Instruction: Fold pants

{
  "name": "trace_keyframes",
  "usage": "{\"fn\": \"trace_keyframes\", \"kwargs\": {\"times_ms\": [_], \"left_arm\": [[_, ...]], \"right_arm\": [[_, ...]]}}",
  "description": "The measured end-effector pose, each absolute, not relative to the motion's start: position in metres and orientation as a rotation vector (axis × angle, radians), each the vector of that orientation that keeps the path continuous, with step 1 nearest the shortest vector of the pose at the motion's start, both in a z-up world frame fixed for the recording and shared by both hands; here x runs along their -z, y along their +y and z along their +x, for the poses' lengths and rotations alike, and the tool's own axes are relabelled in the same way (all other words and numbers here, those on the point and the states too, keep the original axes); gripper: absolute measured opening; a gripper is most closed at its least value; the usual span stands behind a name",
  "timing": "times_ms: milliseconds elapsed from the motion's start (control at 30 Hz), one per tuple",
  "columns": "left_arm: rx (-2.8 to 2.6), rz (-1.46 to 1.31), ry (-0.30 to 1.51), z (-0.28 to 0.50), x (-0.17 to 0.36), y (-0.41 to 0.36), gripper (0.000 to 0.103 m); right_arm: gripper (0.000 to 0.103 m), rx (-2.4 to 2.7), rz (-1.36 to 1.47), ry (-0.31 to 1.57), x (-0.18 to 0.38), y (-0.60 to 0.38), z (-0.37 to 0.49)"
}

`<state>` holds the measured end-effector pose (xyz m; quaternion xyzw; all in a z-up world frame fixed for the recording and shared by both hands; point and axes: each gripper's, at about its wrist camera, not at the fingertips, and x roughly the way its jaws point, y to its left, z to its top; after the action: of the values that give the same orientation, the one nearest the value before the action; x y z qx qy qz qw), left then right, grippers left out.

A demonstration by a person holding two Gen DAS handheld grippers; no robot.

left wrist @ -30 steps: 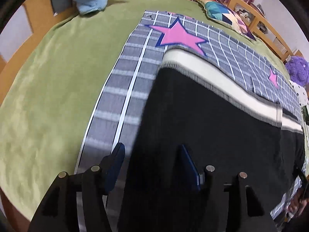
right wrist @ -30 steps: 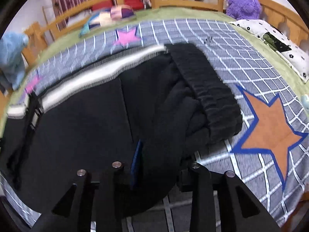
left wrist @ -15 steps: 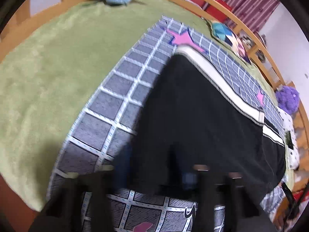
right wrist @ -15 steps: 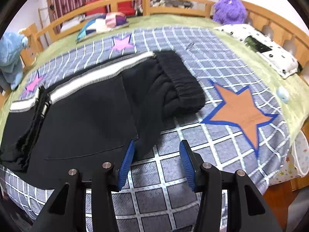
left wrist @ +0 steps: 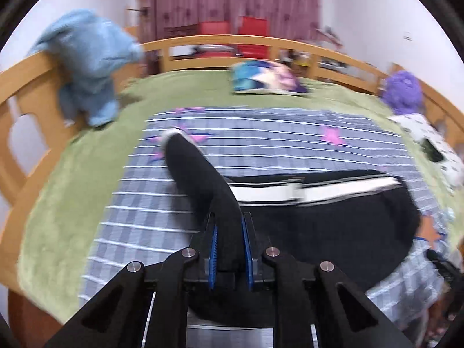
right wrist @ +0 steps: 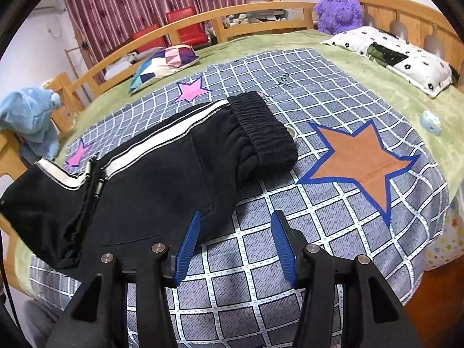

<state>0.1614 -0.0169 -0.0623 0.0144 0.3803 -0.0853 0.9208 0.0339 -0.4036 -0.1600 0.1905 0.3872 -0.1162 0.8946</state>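
Observation:
Black pants with a white side stripe [right wrist: 150, 179] lie on a grey checked blanket [right wrist: 333, 203] on the bed, waistband [right wrist: 261, 124] toward the far right. My left gripper [left wrist: 229, 235] is shut on the leg end of the pants [left wrist: 203, 179] and holds it lifted above the blanket; the rest of the pants [left wrist: 333, 220] lies to the right. My right gripper [right wrist: 236, 232] is open and empty, just in front of the pants' near edge, above the blanket.
A green bedspread [right wrist: 377, 81] covers the bed inside a wooden rail [right wrist: 232, 14]. A blue plush [right wrist: 29, 116] hangs at the left, a colourful cushion [right wrist: 165, 61] at the back, a purple plush [right wrist: 339, 8] and a white pillow [right wrist: 400, 55] at the right.
My left gripper closed on the pants leg end and lifted it, tilting up. My right gripper let go of the pants, opened and drew back toward the near edge.

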Motion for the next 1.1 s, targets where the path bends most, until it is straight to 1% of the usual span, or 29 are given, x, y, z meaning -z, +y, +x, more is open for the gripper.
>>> {"fn": "trace_keyframes", "kwargs": {"times_ms": [100, 233, 300, 333, 367, 400, 433, 467, 533, 567, 633, 700, 767, 867, 933, 967, 1000, 1100], "left_arm": [[0.296, 0.033, 0.796, 0.153, 0.065, -0.066, 0.014], [0.459, 0.038, 0.843, 0.137, 0.087, -0.127, 0.014], [0.522, 0.023, 0.885, 0.132, 0.1, -0.141, 0.015], [0.557, 0.001, 0.91, 0.131, 0.107, -0.14, 0.018], [0.594, -0.026, 0.933, 0.13, 0.109, -0.141, 0.019], [0.621, -0.06, 0.955, 0.129, 0.11, -0.135, 0.02], [0.612, -0.08, 0.968, 0.13, 0.109, -0.128, 0.027], [0.605, -0.092, 0.956, 0.129, 0.105, -0.118, 0.038], [0.594, -0.122, 0.913, 0.126, 0.099, -0.095, 0.05], [0.583, -0.14, 0.895, 0.124, 0.097, -0.08, 0.052], [0.546, -0.163, 0.896, 0.129, 0.097, -0.055, 0.052], [0.507, -0.188, 0.9, 0.129, 0.102, -0.031, 0.052], [0.466, -0.209, 0.911, 0.129, 0.109, -0.012, 0.052], [0.431, -0.24, 0.935, 0.127, 0.123, 0.017, 0.052], [0.418, -0.264, 0.944, 0.123, 0.131, 0.033, 0.052], [0.415, -0.271, 0.947, 0.123, 0.135, 0.037, 0.052], [0.413, -0.278, 0.95, 0.122, 0.138, 0.042, 0.052], [0.418, -0.297, 0.97, 0.123, 0.147, 0.043, 0.052]], "right_arm": [[0.05, 0.216, 0.407, 0.811, 0.165, -0.404, 0.031], [0.05, 0.155, 0.425, 0.839, 0.175, -0.395, 0.028], [0.05, 0.129, 0.415, 0.847, 0.178, -0.387, 0.026], [0.05, 0.11, 0.398, 0.847, 0.178, -0.381, 0.026], [0.051, 0.097, 0.385, 0.847, 0.178, -0.377, 0.027], [0.053, 0.084, 0.371, 0.846, 0.177, -0.373, 0.028], [0.053, 0.071, 0.361, 0.844, 0.175, -0.368, 0.029], [0.054, 0.063, 0.357, 0.841, 0.174, -0.365, 0.031], [0.054, 0.039, 0.359, 0.83, 0.17, -0.357, 0.037], [0.055, 0.021, 0.372, 0.822, 0.167, -0.353, 0.041], [0.057, -0.018, 0.412, 0.807, 0.163, -0.345, 0.051], [0.061, -0.061, 0.462, 0.798, 0.162, -0.336, 0.065], [0.063, -0.1, 0.519, 0.807, 0.168, -0.323, 0.084], [0.063, -0.157, 0.613, 0.881, 0.192, -0.302, 0.114], [0.059, -0.178, 0.665, 0.934, 0.21, -0.29, 0.131], [0.04, -0.183, 0.683, 0.951, 0.217, -0.284, 0.138], [0.018, -0.197, 0.683, 0.944, 0.216, -0.28, 0.141], [0.014, -0.194, 0.558, 0.871, 0.186, -0.276, 0.143]]}}
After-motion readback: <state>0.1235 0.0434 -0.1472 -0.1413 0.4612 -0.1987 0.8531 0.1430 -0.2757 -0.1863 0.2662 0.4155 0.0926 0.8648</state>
